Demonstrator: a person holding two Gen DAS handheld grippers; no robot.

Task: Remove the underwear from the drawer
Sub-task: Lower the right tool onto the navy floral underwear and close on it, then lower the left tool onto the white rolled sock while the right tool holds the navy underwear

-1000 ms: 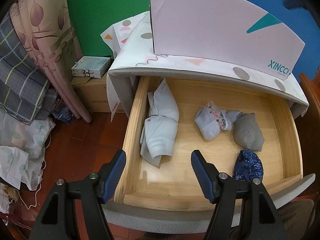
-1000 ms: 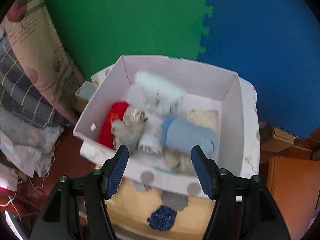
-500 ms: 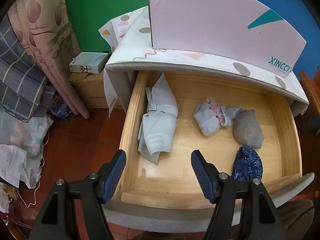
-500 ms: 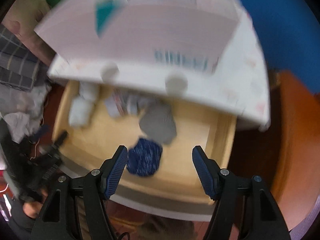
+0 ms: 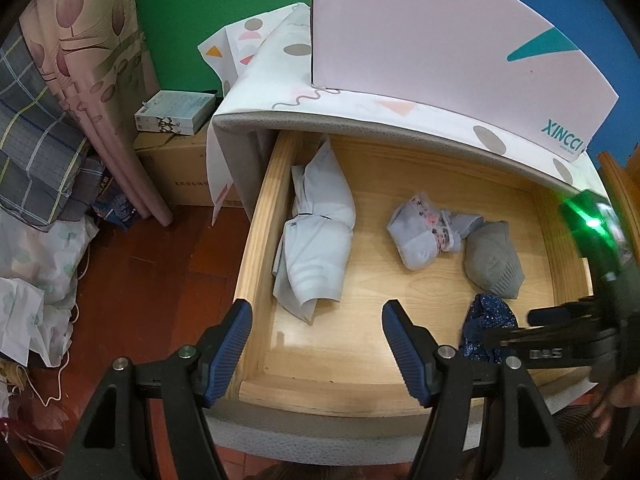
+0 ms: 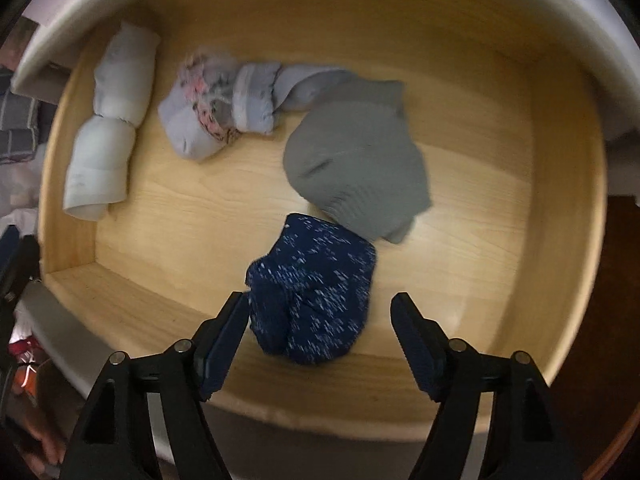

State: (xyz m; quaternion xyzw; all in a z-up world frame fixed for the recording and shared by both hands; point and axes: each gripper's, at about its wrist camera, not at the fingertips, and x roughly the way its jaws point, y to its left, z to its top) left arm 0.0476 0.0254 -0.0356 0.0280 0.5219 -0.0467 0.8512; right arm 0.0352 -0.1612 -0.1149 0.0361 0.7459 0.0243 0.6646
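The wooden drawer (image 5: 256, 248) (image 6: 120, 300) is pulled out. Inside lie a dark blue speckled bundle (image 6: 312, 292) (image 5: 486, 328), a grey folded piece (image 6: 356, 160) (image 5: 494, 258), a pale flowered bundle (image 6: 216, 108) (image 5: 424, 236) and a white rolled garment (image 6: 108, 128) (image 5: 316, 236). My right gripper (image 6: 320, 320) points straight down over the blue bundle, jaws opening, the bundle between the fingers and the left pad close beside it. Its body (image 5: 576, 328) shows at the right in the left wrist view. My left gripper (image 5: 316, 336) hangs open above the drawer's front left corner, holding nothing.
A pink box (image 5: 440, 48) stands on the patterned cabinet top (image 5: 360, 108) above the drawer. Left of the cabinet are a cardboard carton (image 5: 180, 172) with a small box (image 5: 172, 112), hanging fabrics (image 5: 80, 60) and crumpled cloth (image 5: 28, 280) on the red floor.
My right gripper dropped from above the pink box down into the drawer, over the blue bundle, and its jaws widened. It now shows in the left wrist view. The left gripper stayed put.
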